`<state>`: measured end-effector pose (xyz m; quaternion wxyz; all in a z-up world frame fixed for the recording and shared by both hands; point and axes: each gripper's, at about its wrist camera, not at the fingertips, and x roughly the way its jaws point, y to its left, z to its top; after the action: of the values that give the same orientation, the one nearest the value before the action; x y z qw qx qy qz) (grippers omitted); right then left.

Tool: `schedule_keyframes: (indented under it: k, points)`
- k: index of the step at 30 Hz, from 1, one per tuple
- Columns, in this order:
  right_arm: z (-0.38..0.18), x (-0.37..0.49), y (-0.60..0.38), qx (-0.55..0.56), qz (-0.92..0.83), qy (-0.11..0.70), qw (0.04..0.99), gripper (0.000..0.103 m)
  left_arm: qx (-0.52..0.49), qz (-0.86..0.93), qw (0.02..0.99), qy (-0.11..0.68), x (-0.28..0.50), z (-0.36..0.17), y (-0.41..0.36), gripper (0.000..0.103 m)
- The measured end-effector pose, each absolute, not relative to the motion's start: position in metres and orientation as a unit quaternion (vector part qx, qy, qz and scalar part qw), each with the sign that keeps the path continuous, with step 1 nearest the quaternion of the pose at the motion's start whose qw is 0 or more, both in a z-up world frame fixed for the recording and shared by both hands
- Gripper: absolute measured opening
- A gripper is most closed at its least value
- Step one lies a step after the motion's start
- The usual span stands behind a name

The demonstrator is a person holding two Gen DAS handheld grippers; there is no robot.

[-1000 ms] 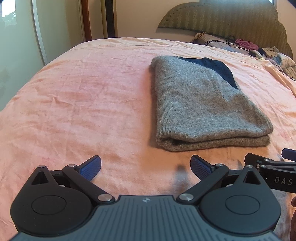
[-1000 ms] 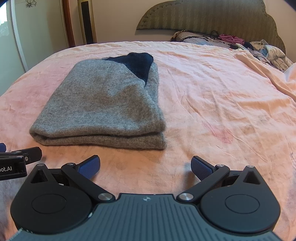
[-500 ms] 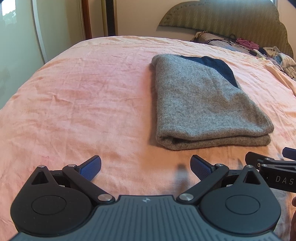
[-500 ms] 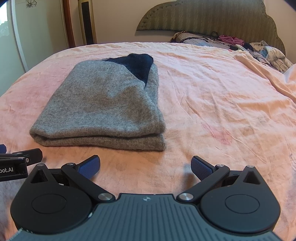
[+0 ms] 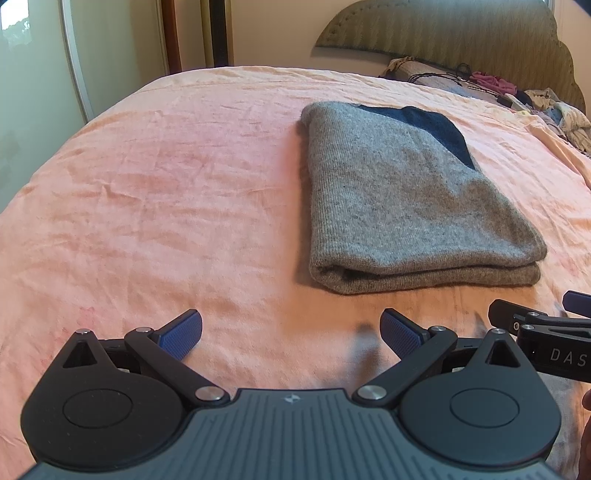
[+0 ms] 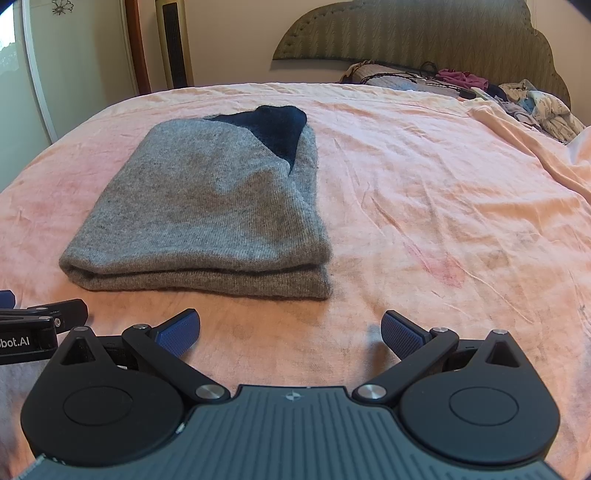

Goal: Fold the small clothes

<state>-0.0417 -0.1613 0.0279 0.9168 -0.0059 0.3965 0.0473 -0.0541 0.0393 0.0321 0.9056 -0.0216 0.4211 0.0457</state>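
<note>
Both grippers' fingers point(image 5: 183, 328) spread, sweater point(image 5: 406, 199) beyond

You have bright, warm daylight in both views, entering from the window point(image 5: 16, 22) at the upper left, which is blown out to near white. The pink bedsheet point(image 5: 166, 192) is evenly lit, its wrinkles crisp. A soft shadow lies under the near edge of the folded grey sweater point(image 6: 207, 210), and faint finger shadows fall on the sheet ahead of you. Fisheye distortion bows the bed's edges and the door frame point(image 6: 35, 74). Corners darken to vignette. The focus is sharp, with no motion blur.
</note>
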Motion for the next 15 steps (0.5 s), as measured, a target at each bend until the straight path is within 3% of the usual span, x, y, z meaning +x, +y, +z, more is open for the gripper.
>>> schedule_keyframes:
  k: [15]
  points:
    - [0.0269, -0.0417, -0.1609, -0.005, 0.048, 0.398, 0.916, 0.103, -0.022, 0.045, 0.906, 0.421, -0.0536, 0.0324, 0.0400, 0.103]
